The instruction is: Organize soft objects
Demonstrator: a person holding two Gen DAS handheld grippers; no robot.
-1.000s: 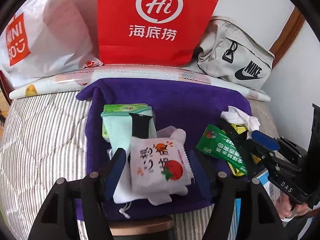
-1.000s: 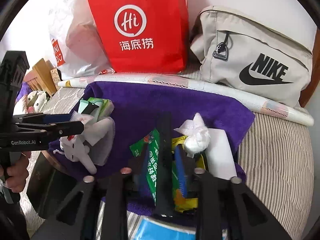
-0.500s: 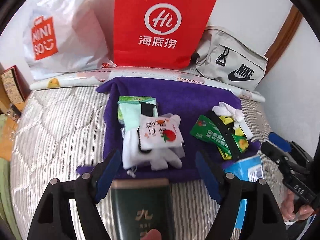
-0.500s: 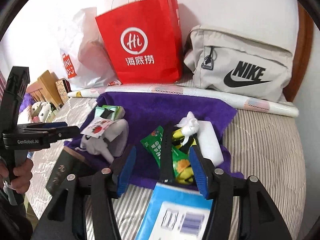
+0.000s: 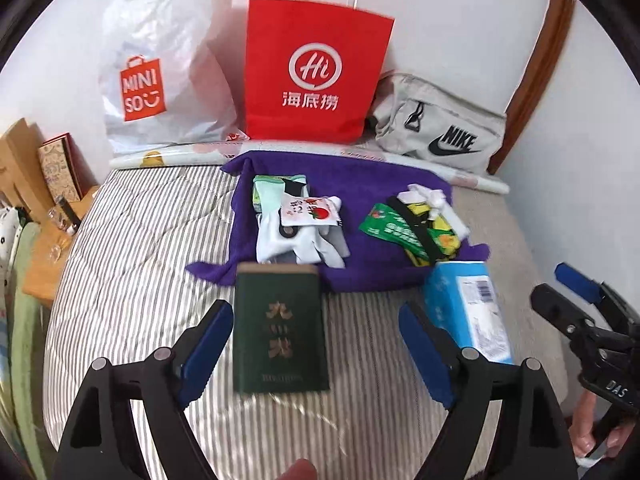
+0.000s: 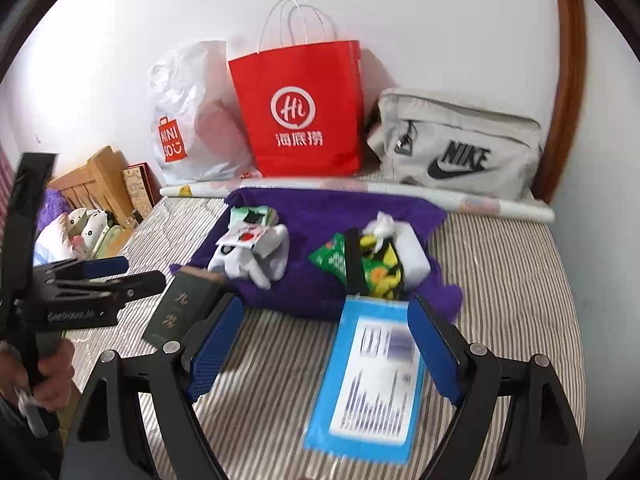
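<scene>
A purple towel (image 5: 360, 176) (image 6: 320, 212) lies on the striped bed. On its left is a pile of white socks (image 5: 296, 240) (image 6: 256, 256) with a tomato-print packet (image 5: 310, 212) and a mint cloth (image 5: 268, 192). On its right are green and yellow snack packets (image 5: 404, 228) (image 6: 368, 264), a black strap and a white tissue (image 6: 384, 224). My left gripper (image 5: 316, 348) is open and empty above a dark green box (image 5: 280, 332) (image 6: 180, 312). My right gripper (image 6: 328, 348) is open and empty above a blue box (image 6: 372, 376) (image 5: 464, 304).
A red paper bag (image 5: 316, 72), a white Miniso bag (image 5: 160, 76) and a grey Nike bag (image 5: 440, 128) stand against the wall behind a rolled mat (image 6: 480, 200). Wooden furniture (image 5: 24, 160) is to the left of the bed.
Both grippers have pulled back from the towel toward the near edge of the bed. The right gripper, shut a second ago, is now open. The green and blue boxes have come into view.
</scene>
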